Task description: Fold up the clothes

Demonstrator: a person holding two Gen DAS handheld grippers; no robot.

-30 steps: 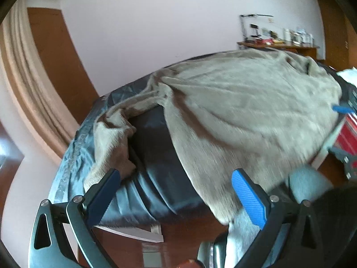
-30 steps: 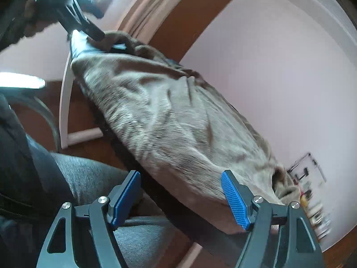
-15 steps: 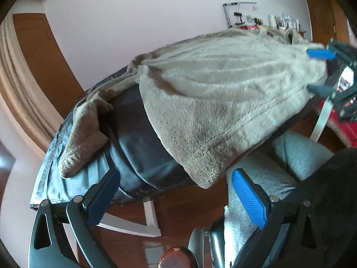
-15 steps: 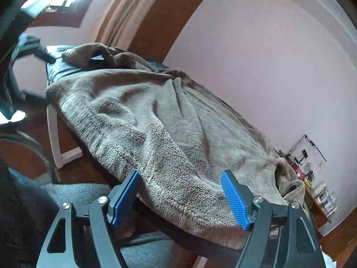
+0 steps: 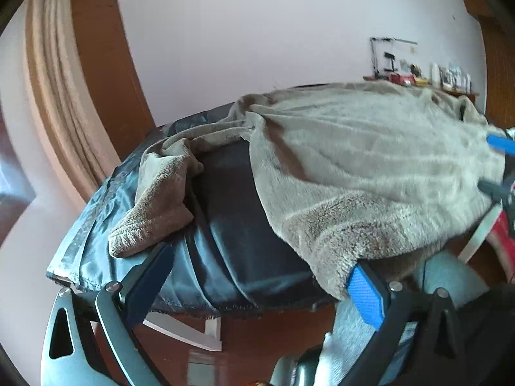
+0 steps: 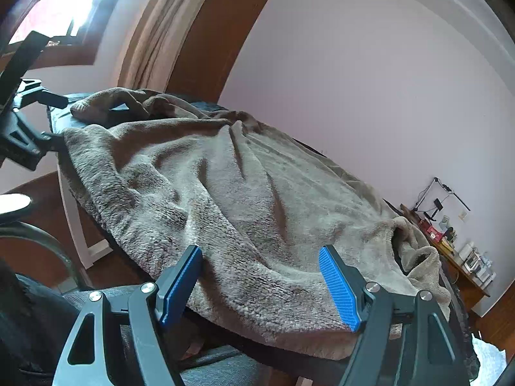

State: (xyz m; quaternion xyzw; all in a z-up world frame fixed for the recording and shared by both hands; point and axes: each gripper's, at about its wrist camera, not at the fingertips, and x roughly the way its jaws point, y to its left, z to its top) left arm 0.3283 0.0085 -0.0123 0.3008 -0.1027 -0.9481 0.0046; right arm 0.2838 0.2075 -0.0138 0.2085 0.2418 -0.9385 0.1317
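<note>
Since the earlier frames, both grippers have swung from a steep tilt to a more level look at the table (image 5: 225, 225), and the left one has dropped toward the garment's near hem. Largest in view, the table carries a dark satin cover (image 5: 222, 193) that hangs over its near edge. On it lies the grey-brown fleece garment (image 6: 244, 199), spread nearly flat; its near hem overhangs the table edge, presumably so the hem can be reached from below. One sleeve (image 5: 154, 206) lies bunched at the far left, apart from the body, and is not yet folded in. At the near left corner the left gripper (image 5: 257, 286) stands with jaws apart, its blue pad just under the hem, nothing pinched. At the near right the right gripper (image 6: 260, 286) likewise stands wide, its pads straddling the hem without pressing. A cluttered shelf (image 6: 463, 251) stands at the far right wall.
</note>
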